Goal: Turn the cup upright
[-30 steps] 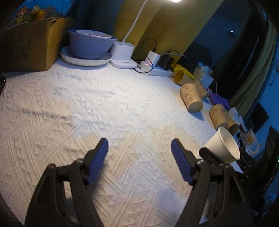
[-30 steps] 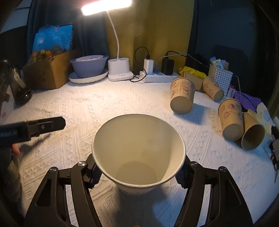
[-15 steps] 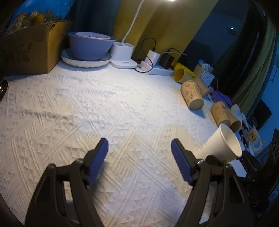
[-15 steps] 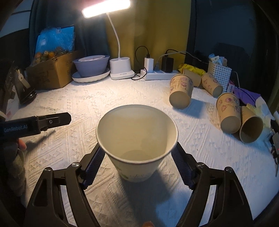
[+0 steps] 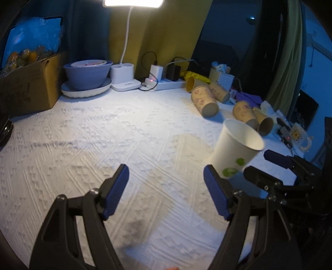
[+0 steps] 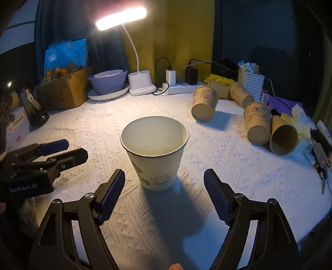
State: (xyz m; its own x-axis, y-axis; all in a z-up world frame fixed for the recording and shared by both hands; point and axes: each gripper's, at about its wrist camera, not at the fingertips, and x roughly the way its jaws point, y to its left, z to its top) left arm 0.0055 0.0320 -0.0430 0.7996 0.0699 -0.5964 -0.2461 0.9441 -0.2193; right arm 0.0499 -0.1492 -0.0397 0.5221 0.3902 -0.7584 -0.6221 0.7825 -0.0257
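White textured cloth (image 6: 207, 157) covers the table, lit by a desk lamp (image 6: 121, 19) at the back. Left of the lamp: one cardboard box (image 6: 64, 91), one bowl (image 6: 108, 81). Right: five brown cups (image 6: 204, 103) lying down. White cup (image 6: 154, 157) stands upright before the lamp, untouched between the spread right gripper (image 6: 164, 195) fingers. Left gripper (image 5: 166, 193) spread, empty.

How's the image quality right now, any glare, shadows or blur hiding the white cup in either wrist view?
Right wrist view: the desk lamp blooms to glare at the top, and the white cup stands sharp, throwing a dark shadow toward the open right gripper. Left wrist view: bluer and dimmer, the lamp head is clipped at the top edge, the cloth near the left gripper looks smeared, and the cup leans from fisheye bending.
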